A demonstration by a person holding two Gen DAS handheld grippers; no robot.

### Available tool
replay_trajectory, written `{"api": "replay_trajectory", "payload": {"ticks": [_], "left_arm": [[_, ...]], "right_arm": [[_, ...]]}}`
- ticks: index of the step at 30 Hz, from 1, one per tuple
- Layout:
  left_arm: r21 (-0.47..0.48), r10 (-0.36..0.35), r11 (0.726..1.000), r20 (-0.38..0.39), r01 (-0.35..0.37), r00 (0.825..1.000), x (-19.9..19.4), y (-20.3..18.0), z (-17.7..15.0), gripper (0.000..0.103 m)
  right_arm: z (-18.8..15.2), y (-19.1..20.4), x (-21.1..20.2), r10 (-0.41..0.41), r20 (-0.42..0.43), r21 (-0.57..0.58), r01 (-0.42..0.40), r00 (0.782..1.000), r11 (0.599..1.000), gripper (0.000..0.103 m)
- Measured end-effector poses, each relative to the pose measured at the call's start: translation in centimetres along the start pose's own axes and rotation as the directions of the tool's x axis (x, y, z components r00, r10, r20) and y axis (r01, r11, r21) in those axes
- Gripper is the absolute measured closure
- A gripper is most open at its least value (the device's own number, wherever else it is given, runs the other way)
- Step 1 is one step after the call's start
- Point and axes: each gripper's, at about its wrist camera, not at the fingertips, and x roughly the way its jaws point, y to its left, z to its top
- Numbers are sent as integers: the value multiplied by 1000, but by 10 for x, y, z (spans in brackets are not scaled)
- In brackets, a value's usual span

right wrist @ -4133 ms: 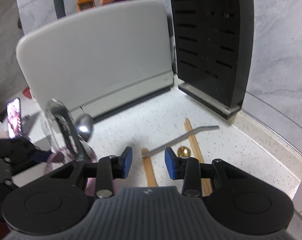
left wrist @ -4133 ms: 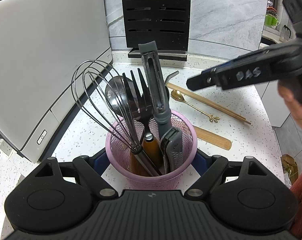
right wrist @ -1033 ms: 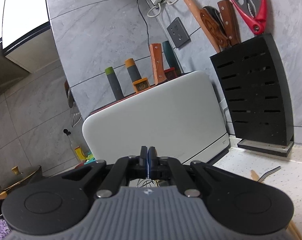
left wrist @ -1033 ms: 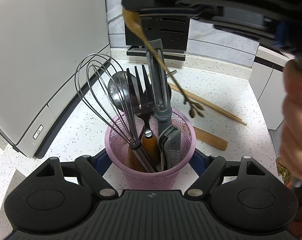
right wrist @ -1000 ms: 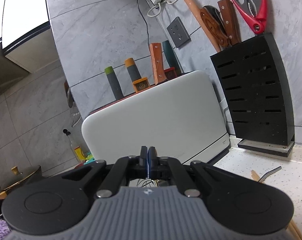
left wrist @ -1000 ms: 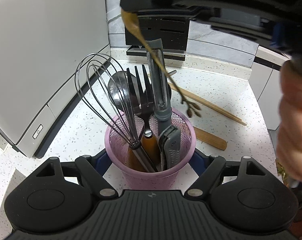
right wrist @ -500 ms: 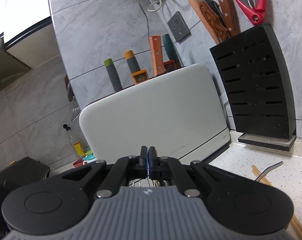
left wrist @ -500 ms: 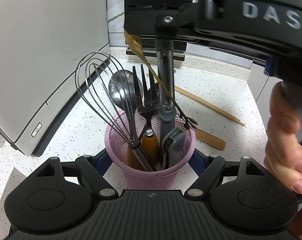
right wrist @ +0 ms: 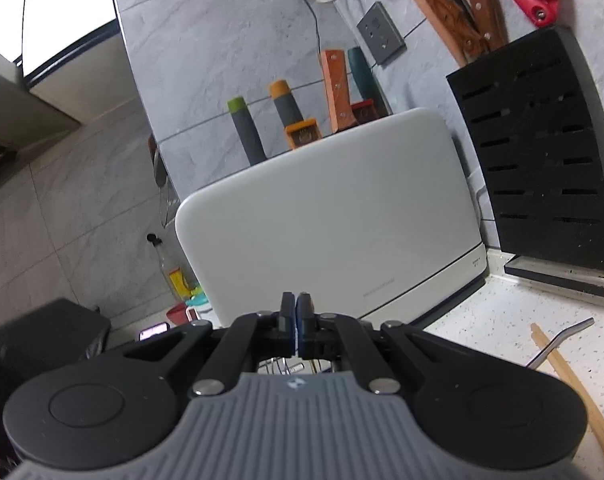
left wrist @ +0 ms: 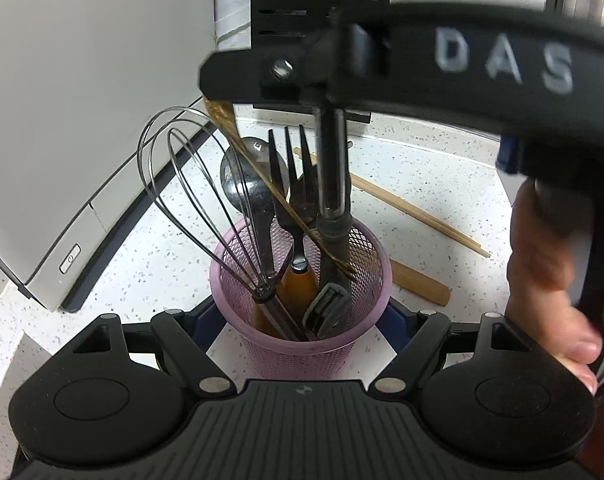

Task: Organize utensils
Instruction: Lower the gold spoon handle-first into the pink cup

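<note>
Right tool (right wrist: pixel 297 320) pinched gold spoon (left wrist: pixel 262 184) into pink cup (left wrist: pixel 302 344) | left tool (left wrist: pixel 302 312) gripped cup | chopsticks (left wrist: pixel 414 216), spatula (left wrist: pixel 422 286) left on tabletop (left wrist: pixel 422 168)

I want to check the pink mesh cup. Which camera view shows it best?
The left wrist view: the pink mesh cup stands central between the left gripper's fingers, utensils inside. In the right wrist view the gripper body hides it.

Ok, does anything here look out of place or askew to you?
Mostly stray utensils. A pair of chopsticks, a wooden handle and a bent metal straw lie loose on the counter outside the pink mesh cup. The gold spoon slants across the cup, not yet dropped in.
</note>
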Motion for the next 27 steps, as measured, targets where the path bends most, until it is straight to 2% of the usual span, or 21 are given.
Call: {"api": "replay_trajectory", "payload": {"ticks": [10,17,27], "left_arm": [[-5,-7,1000,-3,7,1000,0,4,-1,12],[-7,-2,1000,-3,2,1000,3,4,1,12],[-7,1,1000,-2,-1,1000,2,3,0,12]], "right_arm": [[-2,-4,-23,41,-38,-51,-43,998,998,103],[-2,-2,-48,80,-81,-161,-93,993,983,103],[-13,-21,-51,12,-186,-130,-37,982,991,103]]}}
